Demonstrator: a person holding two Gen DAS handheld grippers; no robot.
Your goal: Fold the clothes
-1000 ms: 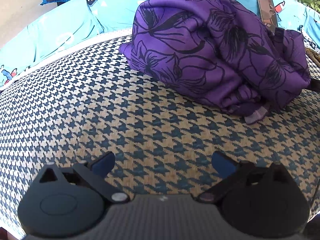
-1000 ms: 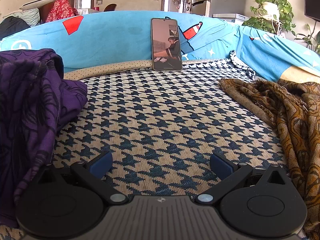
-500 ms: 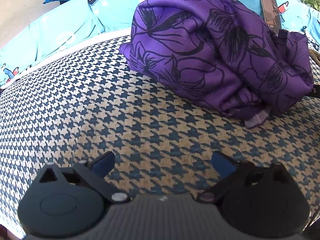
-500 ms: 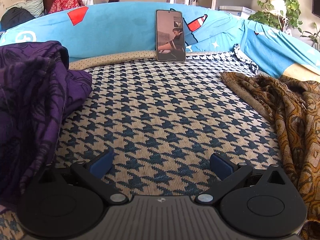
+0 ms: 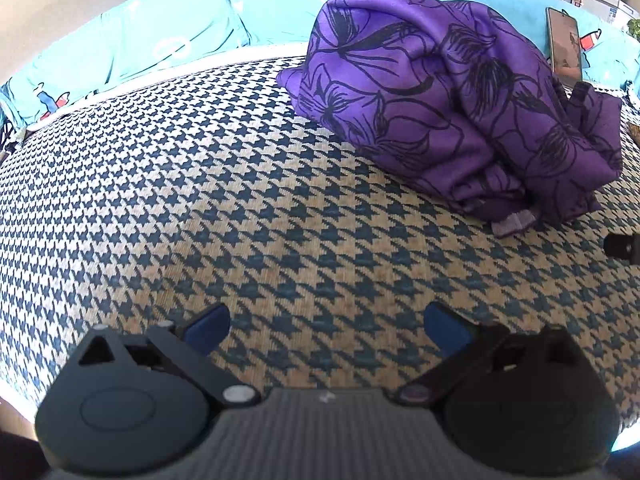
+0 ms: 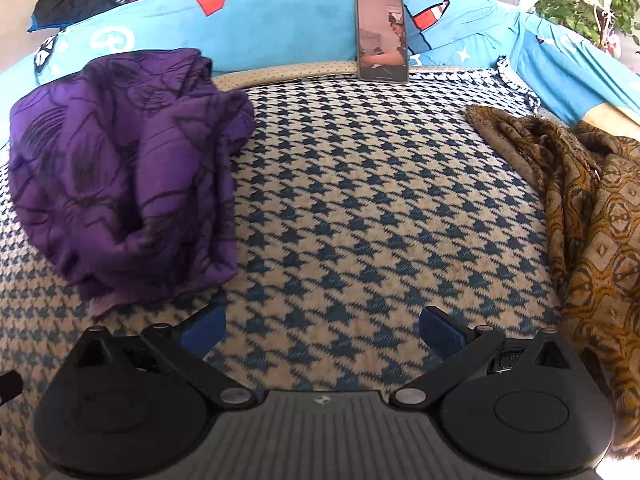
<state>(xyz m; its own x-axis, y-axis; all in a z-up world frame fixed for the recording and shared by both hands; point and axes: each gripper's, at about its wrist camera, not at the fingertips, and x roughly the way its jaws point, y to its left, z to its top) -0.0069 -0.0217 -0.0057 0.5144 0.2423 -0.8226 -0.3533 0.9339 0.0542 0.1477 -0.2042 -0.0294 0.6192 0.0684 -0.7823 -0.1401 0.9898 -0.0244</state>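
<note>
Gaping empty, left tongs, right tongs, brown cloth cut off.

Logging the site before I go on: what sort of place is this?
Most likely a home living room: a houndstooth-covered sofa seat with blue cartoon cushions, a potted plant behind.

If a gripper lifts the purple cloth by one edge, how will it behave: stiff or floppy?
The purple cloth would probably hang floppy: it lies in soft, rumpled folds. It looks thin and slightly shiny, so it may slip from a shallow pinch. Pushed, it would likely bunch on the checked cover rather than slide whole.
</note>
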